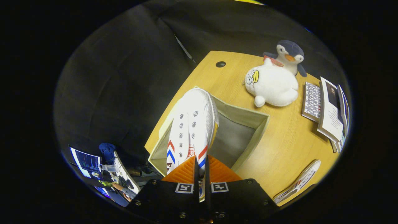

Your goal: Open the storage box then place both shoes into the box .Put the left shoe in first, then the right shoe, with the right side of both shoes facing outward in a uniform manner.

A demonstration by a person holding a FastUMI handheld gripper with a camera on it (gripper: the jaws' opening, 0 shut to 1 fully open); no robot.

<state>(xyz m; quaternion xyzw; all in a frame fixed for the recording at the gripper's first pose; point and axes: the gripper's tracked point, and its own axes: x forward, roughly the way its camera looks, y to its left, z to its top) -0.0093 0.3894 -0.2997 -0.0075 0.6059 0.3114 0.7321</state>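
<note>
So the gripper (201, 168) is clamping a white high-top shoe (190, 130) right now — both fingers (183, 171) are squeezed in tight on the heel end of it, with just a thin slit left between them where the shoe's edge is poking through. The shoe is hanging toe-away from the gripper, with its rows of eyelets and the red and blue chevron stripes facing up toward the camera, and its yellowish sole edge turned toward the inside of the box.

The storage box (248, 130) is sitting open on the wooden surface (279, 149), a beige fabric cube with a grey inside. The held shoe is hovering over the box's near-left part, its toe reaching past the far-left rim. I can't tell whether it's touching the box wall or just floating above it.

The other shoe (298, 183) is lying on its side well off to the right of the box, near the surface's edge.

Beyond the box there's a white plush duck (270, 85) lying down, with a penguin plush (290, 56) just behind it, touching it. To the right of those, a stack of books (326, 109) is sitting — covers up, slightly fanned.
</note>
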